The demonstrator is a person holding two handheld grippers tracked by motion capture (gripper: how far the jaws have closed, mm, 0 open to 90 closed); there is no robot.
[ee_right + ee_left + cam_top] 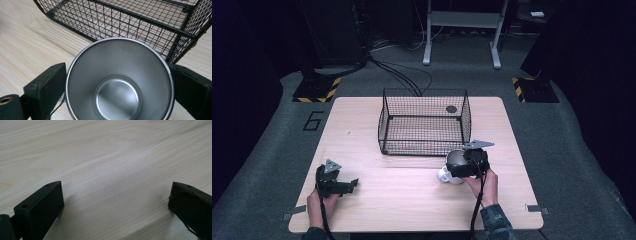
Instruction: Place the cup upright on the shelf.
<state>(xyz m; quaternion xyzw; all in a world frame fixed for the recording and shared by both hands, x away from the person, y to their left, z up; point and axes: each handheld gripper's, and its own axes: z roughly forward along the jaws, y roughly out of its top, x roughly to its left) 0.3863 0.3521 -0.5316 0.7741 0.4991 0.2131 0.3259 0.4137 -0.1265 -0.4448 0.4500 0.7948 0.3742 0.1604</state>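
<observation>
Just before the wire basket [424, 120], right hand-held gripper [468, 162] clamps a steel cup [119, 80], seemingly lifted off the surface [387, 200]; left hand-held gripper [343, 186] spread, idle. Next: probably carry over the rim.

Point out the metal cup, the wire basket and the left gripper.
metal cup [117, 95], right gripper view, on its inner bottom.
wire basket [424, 131], high view, on its mesh floor.
left gripper [116, 202], left gripper view, midway between its two wide-apart jaws, over bare table.
</observation>
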